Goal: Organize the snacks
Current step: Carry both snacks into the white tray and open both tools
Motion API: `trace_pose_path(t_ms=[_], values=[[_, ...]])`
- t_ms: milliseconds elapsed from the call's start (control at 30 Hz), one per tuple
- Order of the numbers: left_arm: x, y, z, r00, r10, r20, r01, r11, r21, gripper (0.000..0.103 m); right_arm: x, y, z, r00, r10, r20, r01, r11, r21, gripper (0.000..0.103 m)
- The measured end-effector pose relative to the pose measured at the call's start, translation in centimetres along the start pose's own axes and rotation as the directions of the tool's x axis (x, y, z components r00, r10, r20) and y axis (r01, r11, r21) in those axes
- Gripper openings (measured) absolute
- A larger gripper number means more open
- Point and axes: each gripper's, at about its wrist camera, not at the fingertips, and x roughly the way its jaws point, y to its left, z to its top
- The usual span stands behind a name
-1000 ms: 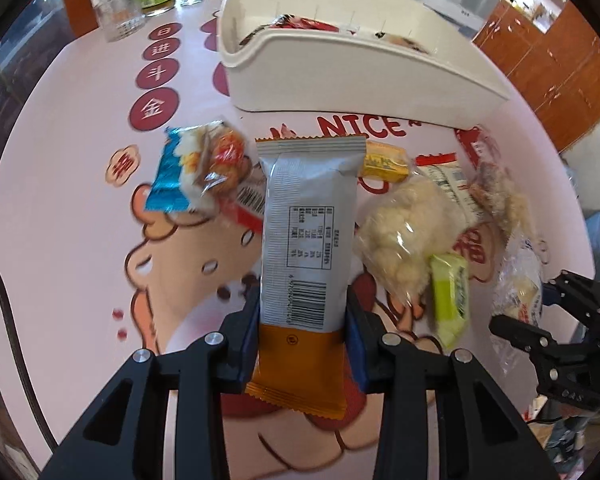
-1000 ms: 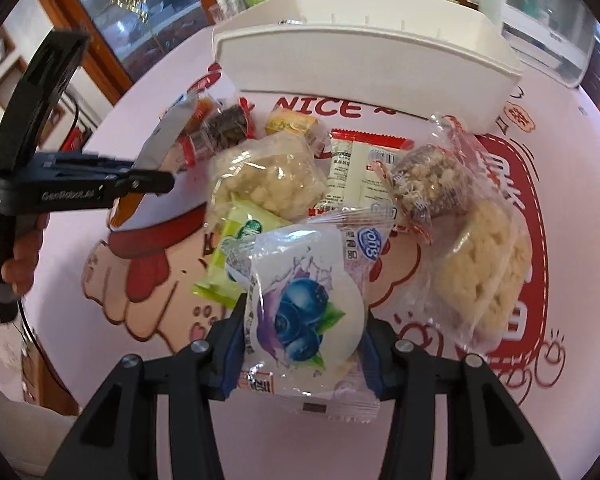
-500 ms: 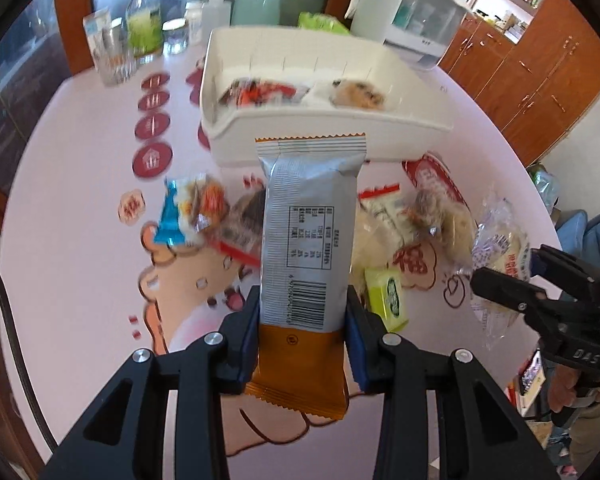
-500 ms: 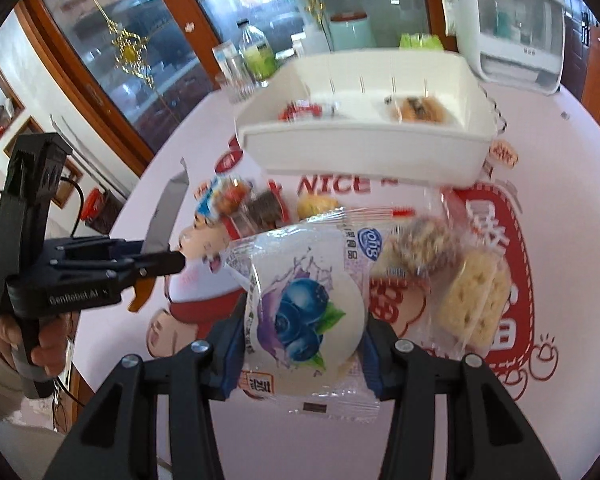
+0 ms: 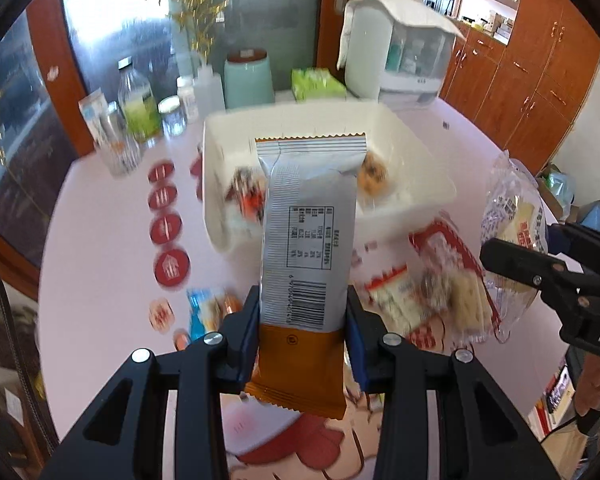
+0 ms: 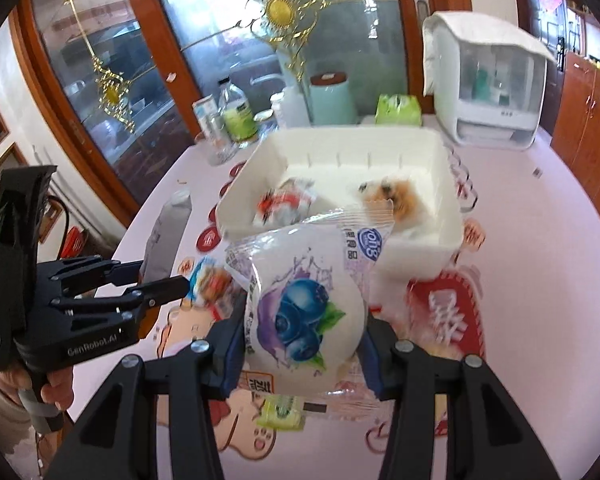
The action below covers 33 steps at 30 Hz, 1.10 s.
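Note:
My left gripper [image 5: 302,332] is shut on a long silver and orange snack bar [image 5: 306,240], held upright above the table in front of the white bin [image 5: 220,220]. In the right wrist view my right gripper [image 6: 302,340] is shut on a clear packet with a blueberry picture [image 6: 300,300], also lifted, just short of the white bin [image 6: 412,248]. Two snacks lie inside the bin: a red and white packet [image 6: 284,204] and an orange-brown one [image 6: 392,196]. Each gripper shows at the edge of the other's view, the left gripper [image 6: 168,284] with its bar [image 6: 164,236].
Several loose snack packets [image 5: 432,292] lie on the pink printed tablecloth [image 5: 108,264] below both grippers. Behind the bin stand bottles and jars [image 5: 140,116], a mint canister [image 5: 248,78], a green tissue pack [image 5: 316,84] and a white appliance [image 5: 396,56]. Wooden cabinets are at the right.
Both grippers have risen with their packets and tilted up, so the bin's inside and the room behind now show. The loose snacks have dropped lower in both views.

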Motion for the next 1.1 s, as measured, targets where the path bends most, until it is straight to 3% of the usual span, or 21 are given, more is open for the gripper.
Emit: trace_pose_path(t_ms=[233, 600, 800, 1100], values=[[-0.2, 0.3, 5.9, 0.995, 0.069, 0.074, -0.072, 0.997, 0.030, 0.036, -0.4, 0.2, 6.5, 0.995, -0.069, 0.075, 0.071, 0.997, -0.024, 0.049], [3.2, 1.1, 12.3, 0.983, 0.165, 0.084, -0.169, 0.985, 0.040, 0.037, 1.9, -0.8, 15.1, 0.973, -0.179, 0.142, 0.183, 0.983, -0.011, 0.049], [5.6, 1.7, 14.2, 0.977, 0.199, 0.076, -0.202, 0.979, 0.029, 0.037, 5.7, -2.7, 16.3, 0.970, -0.226, 0.085, 0.225, 0.974, 0.021, 0.049], [10.0, 2.0, 14.7, 0.977, 0.214, 0.013, -0.214, 0.977, 0.005, 0.038, 11.7, -3.8, 15.4, 0.962, -0.266, -0.053, 0.268, 0.963, 0.020, 0.050]])
